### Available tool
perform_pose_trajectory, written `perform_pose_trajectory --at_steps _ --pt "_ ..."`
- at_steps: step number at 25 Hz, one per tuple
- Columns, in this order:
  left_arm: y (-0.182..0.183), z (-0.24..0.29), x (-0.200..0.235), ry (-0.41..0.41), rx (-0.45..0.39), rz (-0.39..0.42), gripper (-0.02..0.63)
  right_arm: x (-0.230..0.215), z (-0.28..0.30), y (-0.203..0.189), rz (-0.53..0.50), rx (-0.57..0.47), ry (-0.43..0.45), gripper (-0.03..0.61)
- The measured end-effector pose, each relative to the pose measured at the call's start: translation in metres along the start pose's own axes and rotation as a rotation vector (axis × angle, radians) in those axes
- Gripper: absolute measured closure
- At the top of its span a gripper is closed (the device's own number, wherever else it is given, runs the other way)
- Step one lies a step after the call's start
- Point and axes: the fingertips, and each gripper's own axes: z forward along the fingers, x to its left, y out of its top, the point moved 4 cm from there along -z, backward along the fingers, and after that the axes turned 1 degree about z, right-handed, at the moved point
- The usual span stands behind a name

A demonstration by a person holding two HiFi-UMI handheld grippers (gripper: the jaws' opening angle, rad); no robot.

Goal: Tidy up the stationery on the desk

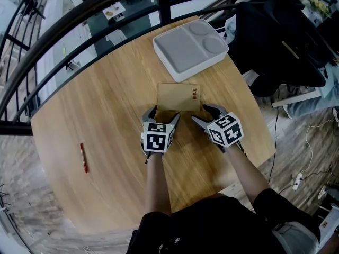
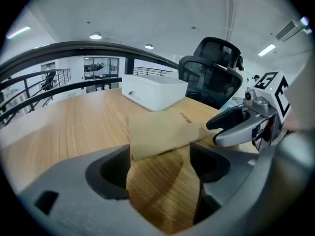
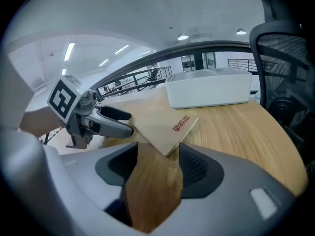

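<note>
So the brown envelope (image 1: 179, 97) lies flat mid-tabletop (image 1: 106, 99), just short of the grey tray (image 1: 189, 47) at the far edge. The left gripper (image 1: 163, 115) and right gripper (image 1: 205, 114) both gape wide at its near corners, pinching nothing. A red pen (image 1: 83, 157) sits off by the left edge.

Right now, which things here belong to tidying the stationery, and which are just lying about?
Job: brown envelope, red pen, grey tray, left gripper and right gripper, both open by the envelope.
Lying about: office chair, floor cable, power strip.
</note>
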Motion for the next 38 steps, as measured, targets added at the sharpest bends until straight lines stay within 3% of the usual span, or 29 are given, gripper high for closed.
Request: perform_pose_trajectory --at_steps 4,9,14,25,38 --pt "-0.002 0.003 -0.003 -0.003 0.031 0.014 0.242 0.002 0.003 -0.003 0.004 0.028 0.004 0.310" --pt "0.003 -0.001 0.007 -0.037 -0.002 -0.083 0.244 0.001 0.007 -0.002 0.014 0.038 0.006 0.310" --pt "0.003 0.002 0.002 -0.069 0.025 -0.061 0.242 0.004 0.009 -0.004 -0.025 0.069 0.000 0.316" --pt "0.002 -0.009 -0.006 -0.103 0.041 -0.037 0.247 0.009 -0.001 -0.012 0.021 0.058 0.008 0.325" --pt "-0.029 -0.031 -0.028 -0.109 0.107 -0.017 0.268 0.029 -0.023 -0.035 0.021 0.079 0.034 0.325"
